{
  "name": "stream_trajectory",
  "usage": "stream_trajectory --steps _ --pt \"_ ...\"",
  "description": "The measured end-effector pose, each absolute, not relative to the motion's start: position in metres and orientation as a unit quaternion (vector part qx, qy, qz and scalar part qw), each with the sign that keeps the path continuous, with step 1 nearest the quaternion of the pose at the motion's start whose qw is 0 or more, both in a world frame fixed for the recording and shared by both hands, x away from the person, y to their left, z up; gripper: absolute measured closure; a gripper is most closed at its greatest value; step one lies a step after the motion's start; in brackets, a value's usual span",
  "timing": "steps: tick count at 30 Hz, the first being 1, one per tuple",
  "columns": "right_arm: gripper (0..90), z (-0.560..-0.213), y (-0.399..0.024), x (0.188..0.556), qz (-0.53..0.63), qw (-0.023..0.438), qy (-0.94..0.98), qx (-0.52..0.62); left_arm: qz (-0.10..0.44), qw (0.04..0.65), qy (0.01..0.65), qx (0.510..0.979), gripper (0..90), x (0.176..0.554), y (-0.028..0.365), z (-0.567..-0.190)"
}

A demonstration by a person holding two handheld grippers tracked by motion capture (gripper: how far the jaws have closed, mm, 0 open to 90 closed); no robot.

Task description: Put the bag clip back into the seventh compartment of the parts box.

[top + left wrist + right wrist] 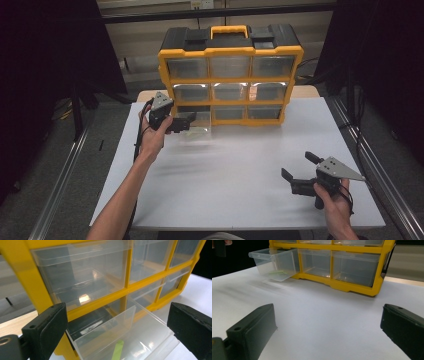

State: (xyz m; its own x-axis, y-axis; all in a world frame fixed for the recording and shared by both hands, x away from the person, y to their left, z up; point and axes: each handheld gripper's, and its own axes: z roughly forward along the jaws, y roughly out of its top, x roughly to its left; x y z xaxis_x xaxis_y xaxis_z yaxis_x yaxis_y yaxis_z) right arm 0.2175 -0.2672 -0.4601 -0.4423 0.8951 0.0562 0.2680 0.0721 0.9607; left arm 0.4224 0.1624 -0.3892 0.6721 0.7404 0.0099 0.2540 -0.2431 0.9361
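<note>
A yellow and black plastic box of see-through drawers (230,75) stands at the far side of the white counter (235,170). Its bottom left clear plastic drawer (125,337) is pulled out, and a thin light green strip (117,351) lies flat on its floor. The left gripper (187,122) hangs just in front of this drawer with its jaws spread wide and nothing pinched between them. In the left gripper view the drawer and the green strip sit between the two jaws, a little past them, not touching. The right gripper (298,171) rests low over the counter, well apart from the box, and its jaws are spread wide and hold nothing.
</note>
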Motion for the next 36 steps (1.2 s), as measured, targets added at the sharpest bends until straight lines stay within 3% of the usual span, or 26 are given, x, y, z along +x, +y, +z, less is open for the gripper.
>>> stream_trajectory --steps 14,17,22,36 --pt "0.0 -0.46 -0.268 0.218 0.522 0.306 0.668 0.434 0.233 0.544 0.327 0.737 2.4 0.391 0.173 -0.397" --pt "0.0 -0.46 -0.268 0.218 0.522 0.305 0.667 0.436 0.233 0.552 0.3 0.742 1.1 0.385 0.177 -0.401" --pt "0.0 -0.46 -0.268 0.219 0.522 0.306 0.668 0.434 0.243 0.547 0.33 0.73 2.5 0.375 0.185 -0.406" --pt "0.0 -0.46 -0.268 0.219 0.522 0.306 0.667 0.436 0.243 0.555 0.336 0.721 3.4 0.347 0.207 -0.422"
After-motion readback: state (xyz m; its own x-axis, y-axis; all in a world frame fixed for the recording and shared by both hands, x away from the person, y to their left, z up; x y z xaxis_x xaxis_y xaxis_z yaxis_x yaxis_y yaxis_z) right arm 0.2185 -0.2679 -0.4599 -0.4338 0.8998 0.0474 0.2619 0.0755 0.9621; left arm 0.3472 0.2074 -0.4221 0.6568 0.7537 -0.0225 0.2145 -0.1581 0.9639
